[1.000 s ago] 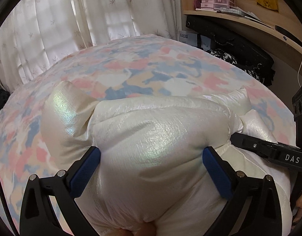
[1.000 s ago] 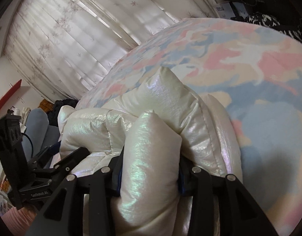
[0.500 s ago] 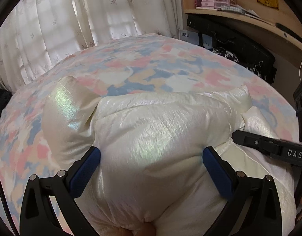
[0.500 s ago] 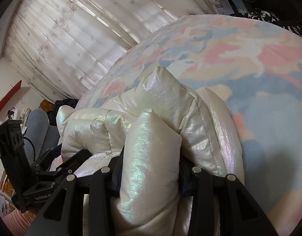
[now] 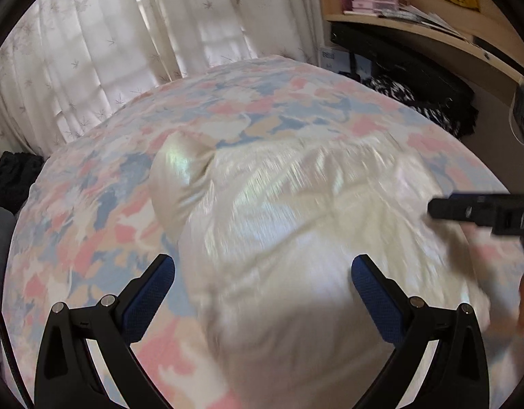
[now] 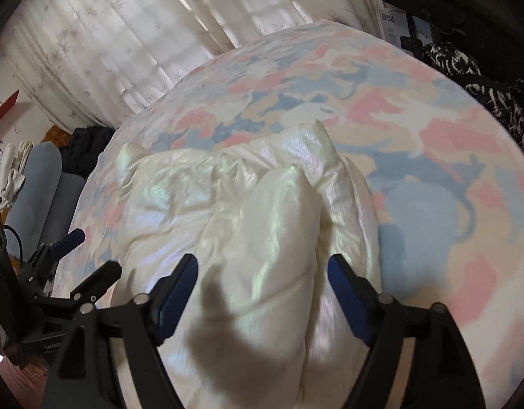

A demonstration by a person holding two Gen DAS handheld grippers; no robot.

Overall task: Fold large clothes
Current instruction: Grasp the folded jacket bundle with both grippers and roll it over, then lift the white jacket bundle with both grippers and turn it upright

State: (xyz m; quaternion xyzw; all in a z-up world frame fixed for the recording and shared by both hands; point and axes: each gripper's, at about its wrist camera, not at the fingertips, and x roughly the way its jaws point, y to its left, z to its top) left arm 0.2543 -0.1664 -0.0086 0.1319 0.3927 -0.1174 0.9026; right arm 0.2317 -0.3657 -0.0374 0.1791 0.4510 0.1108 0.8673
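A pearl-white puffer jacket point(image 5: 289, 225) lies folded into a thick bundle on the bed's pastel patchwork cover point(image 5: 91, 238). My left gripper point(image 5: 262, 283) hovers open above the jacket's near end, blue pads wide apart and clear of the fabric. In the right wrist view a puffy fold of the jacket point(image 6: 282, 225) stands up between the jaws of my right gripper point(image 6: 262, 286). Those jaws are opening and their pads do not press on it. The left gripper point(image 6: 77, 259) shows at that view's left edge; a right finger point(image 5: 466, 209) reaches in from the left view's right.
White leaf-print curtains point(image 5: 142, 51) hang behind the bed. A wooden desk shelf point(image 5: 415, 30) with pink boxes and black bags point(image 5: 415, 75) stands at the right. Dark clothes point(image 6: 88, 143) and grey-blue cushions point(image 6: 40, 187) sit off the bed's left side.
The right gripper has let go of the jacket fold and spread its jaws. Both grippers have lifted up and back, so the jacket now sits lower and farther away on the bed.
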